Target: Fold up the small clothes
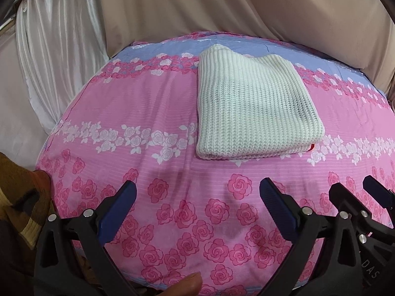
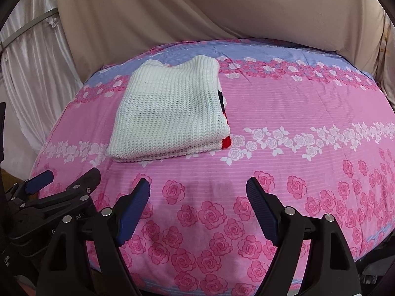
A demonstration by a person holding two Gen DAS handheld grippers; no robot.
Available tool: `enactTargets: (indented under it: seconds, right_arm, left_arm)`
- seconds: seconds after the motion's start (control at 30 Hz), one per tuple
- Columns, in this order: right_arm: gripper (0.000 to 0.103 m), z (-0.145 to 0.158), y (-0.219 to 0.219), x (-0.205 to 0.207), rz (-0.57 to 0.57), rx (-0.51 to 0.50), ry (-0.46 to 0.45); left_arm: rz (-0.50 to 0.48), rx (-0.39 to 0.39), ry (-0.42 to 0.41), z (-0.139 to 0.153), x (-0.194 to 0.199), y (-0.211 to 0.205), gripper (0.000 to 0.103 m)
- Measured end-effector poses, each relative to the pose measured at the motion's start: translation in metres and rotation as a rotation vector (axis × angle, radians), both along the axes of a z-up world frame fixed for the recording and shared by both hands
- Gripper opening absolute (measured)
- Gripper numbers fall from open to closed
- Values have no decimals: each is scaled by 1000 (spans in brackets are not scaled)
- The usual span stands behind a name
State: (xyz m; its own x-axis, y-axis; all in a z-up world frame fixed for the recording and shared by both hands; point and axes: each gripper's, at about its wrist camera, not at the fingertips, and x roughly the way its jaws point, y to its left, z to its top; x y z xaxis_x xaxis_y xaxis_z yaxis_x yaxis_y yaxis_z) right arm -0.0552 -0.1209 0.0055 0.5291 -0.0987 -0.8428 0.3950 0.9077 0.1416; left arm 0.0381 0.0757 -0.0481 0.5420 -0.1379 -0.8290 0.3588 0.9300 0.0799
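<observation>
A white knitted garment [image 1: 254, 103] lies folded in a neat rectangle on the pink rose-print bedspread [image 1: 148, 113]. It also shows in the right wrist view [image 2: 170, 111], with a bit of red and dark trim at its right edge. My left gripper [image 1: 197, 192] is open and empty, held above the bedspread in front of the garment. My right gripper [image 2: 198, 190] is open and empty, in front of the garment and to its right. Each gripper shows at the edge of the other's view: the right gripper [image 1: 358, 192] and the left gripper [image 2: 66, 177].
Beige fabric [image 1: 222, 7] hangs behind the bed, with white satin curtains [image 1: 54, 49] at the left. A brown striped cloth [image 1: 22, 197] lies at the bed's left edge. A fingertip [image 1: 185, 283] shows at the bottom of the left wrist view.
</observation>
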Motion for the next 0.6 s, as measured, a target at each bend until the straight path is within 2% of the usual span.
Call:
enactTargets:
  seconds: [0.27, 0.33, 0.37, 0.43, 0.5, 0.6]
  right_arm:
    - [78, 4, -2, 8, 5, -37, -24]
    - [78, 2, -16, 14, -12, -48, -46]
    - [83, -2, -24, 19, -14, -44, -51]
    - [86, -24, -48, 38, -7, 4, -3]
    - [85, -44, -72, 54, -24, 100, 39]
    - [86, -58, -92, 74, -49, 222, 13]
  left_arm:
    - [13, 14, -1, -2, 8, 5, 98]
    - [28, -10, 14, -2, 18, 12, 98]
    - [46, -46, 27, -1, 26, 17, 98]
    - [60, -118, 58, -1, 40, 23, 98]
    - [57, -168, 97, -6, 54, 22, 98]
    - [52, -186, 139, -24, 77, 8, 97]
